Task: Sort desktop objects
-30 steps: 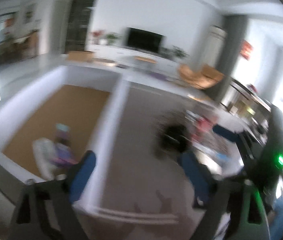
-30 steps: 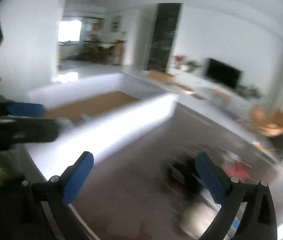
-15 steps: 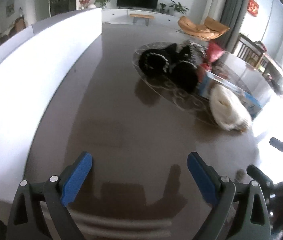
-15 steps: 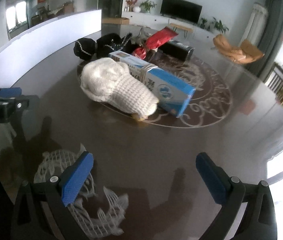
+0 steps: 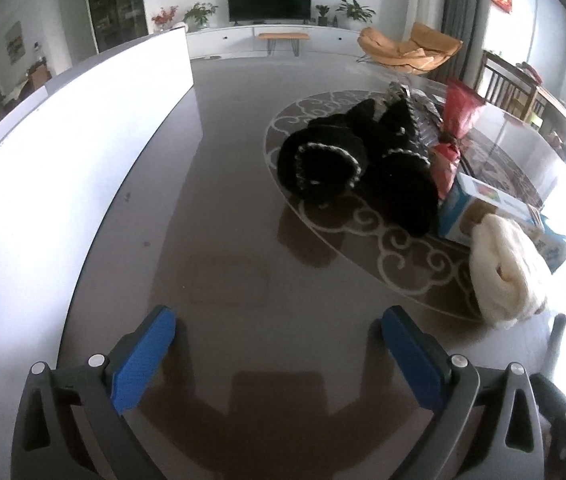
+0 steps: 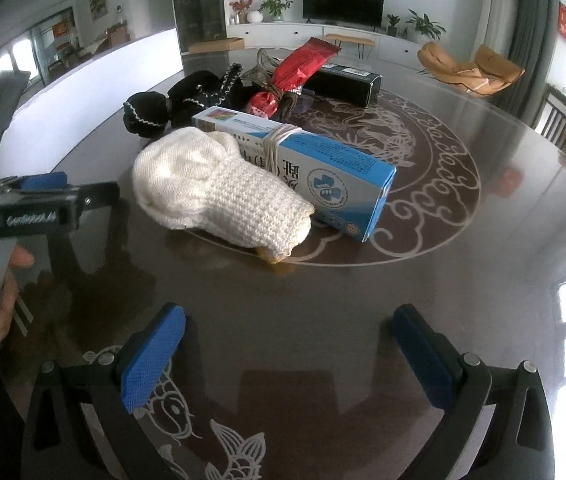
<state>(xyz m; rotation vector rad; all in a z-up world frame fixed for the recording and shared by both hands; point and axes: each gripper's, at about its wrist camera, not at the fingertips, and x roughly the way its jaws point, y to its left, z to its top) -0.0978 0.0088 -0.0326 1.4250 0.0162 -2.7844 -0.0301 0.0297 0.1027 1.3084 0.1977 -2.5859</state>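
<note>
- Your left tool has its jaws opening, nothing between them; your right tool stands wide and empty too.
- The heap to sort lies ahead of both tools on the dark glossy desk: a cream knitted glove nearest, leaning on a blue-and-white carton bound with string.
- Behind these sit black knitted pieces with pale trim, a red foil packet and a black box.
- Risk: the glove touches the carton, so a deep grab may drag both; the slick desk lets things slide.
- The white wall panel hems your left tool's left side; open desk lies straight ahead.
</note>
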